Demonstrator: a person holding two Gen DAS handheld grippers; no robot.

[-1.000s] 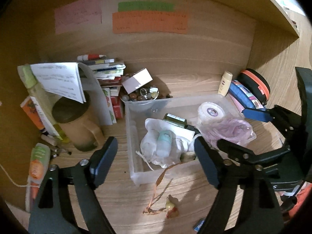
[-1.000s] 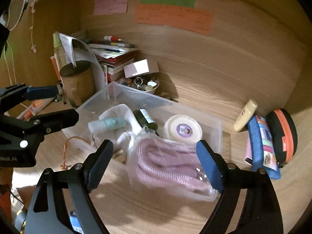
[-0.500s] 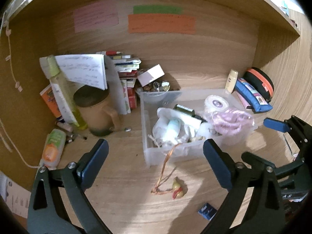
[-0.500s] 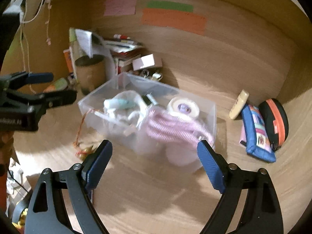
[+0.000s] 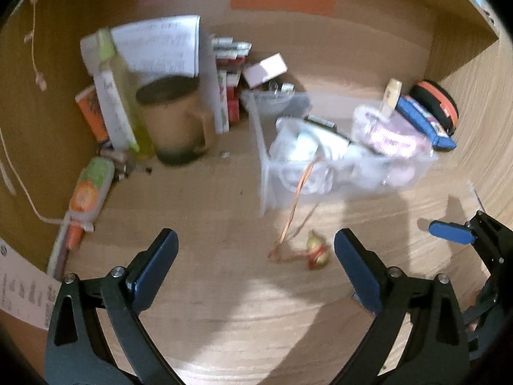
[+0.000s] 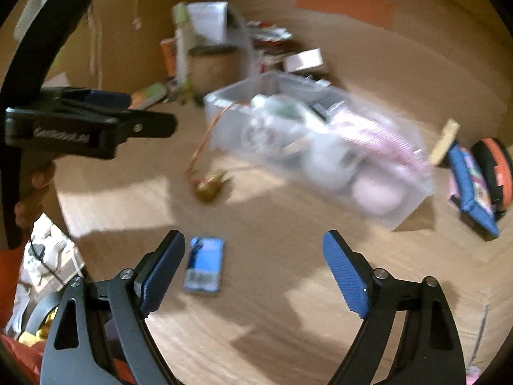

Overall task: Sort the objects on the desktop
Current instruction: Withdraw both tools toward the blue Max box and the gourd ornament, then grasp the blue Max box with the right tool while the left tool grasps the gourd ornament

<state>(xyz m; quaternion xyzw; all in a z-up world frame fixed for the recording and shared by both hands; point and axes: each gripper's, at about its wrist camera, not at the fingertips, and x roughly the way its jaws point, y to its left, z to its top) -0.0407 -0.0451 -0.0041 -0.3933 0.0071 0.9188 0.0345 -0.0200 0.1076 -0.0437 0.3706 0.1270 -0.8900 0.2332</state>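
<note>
Both grippers are released and hold nothing: the left gripper (image 5: 256, 256) and the right gripper (image 6: 253, 256) hang above bare desk. At about 12 o'clock from them stands the clear bin (image 5: 400, 179), already full. An orange cord (image 5: 298, 199) hangs over its wall to a small charm (image 5: 315, 250); I think a jaw could catch it and drag the bin. One blue packet (image 6: 205, 264) lies at 11 o'clock of the right gripper. Writing on the notes is too blurred; the left gripper's side (image 6: 61, 134) shows print like "GenRobot.AI".

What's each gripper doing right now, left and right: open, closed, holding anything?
Left gripper: open, holding nothing, above bare desk short of the clear bin.
Right gripper: open, holding nothing; a blue packet lies on the desk between its fingers.
</note>
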